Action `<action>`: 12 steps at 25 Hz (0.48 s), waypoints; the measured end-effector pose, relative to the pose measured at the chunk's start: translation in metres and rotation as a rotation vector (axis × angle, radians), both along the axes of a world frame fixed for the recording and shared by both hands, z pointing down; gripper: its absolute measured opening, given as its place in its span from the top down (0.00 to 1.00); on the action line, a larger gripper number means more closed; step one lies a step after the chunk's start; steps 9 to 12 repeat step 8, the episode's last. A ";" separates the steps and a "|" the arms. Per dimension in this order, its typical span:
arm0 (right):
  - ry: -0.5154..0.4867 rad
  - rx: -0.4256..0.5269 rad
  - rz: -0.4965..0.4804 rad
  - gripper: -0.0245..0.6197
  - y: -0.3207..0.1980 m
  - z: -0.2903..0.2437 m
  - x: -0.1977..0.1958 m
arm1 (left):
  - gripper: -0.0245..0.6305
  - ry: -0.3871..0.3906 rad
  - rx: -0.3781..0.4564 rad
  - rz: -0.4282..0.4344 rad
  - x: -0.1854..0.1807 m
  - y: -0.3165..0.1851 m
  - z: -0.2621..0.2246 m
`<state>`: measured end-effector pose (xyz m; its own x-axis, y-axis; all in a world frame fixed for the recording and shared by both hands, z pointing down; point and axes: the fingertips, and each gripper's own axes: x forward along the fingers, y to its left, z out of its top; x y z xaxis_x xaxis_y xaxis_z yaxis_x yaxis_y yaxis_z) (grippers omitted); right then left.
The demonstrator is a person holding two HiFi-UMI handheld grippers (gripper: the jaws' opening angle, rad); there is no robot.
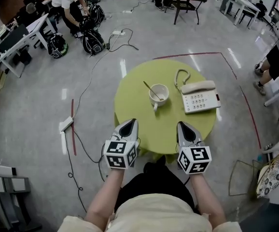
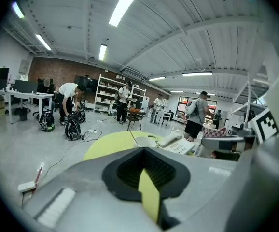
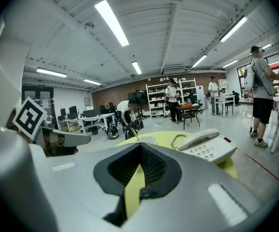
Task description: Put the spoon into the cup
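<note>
Head view: spoon stands in cup on the table.
Left gripper: jaws together, empty.
Right gripper: jaws together, empty.
Technique: task looks complete; any retreat should stay clear of the cup.

A white cup stands upright on the round yellow-green table, close to the table's middle and a little toward its far edge. Its small handle points at the near edge. The spoon is already in the cup: its bowl end rests inside, down against the cup's floor, and its thin, dark handle leans over the rim on the far left side, slanting up and out toward the table's far left edge. In the right gripper view the cup shows low and pale, with the spoon handle rising at its left
</note>
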<state>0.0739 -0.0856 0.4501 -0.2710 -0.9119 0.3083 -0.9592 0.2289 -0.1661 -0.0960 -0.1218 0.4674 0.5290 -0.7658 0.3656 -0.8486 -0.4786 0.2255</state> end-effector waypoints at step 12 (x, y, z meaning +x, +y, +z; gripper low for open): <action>0.000 0.010 0.009 0.96 0.007 -0.003 -0.005 | 0.96 -0.020 0.018 0.014 -0.007 0.007 -0.005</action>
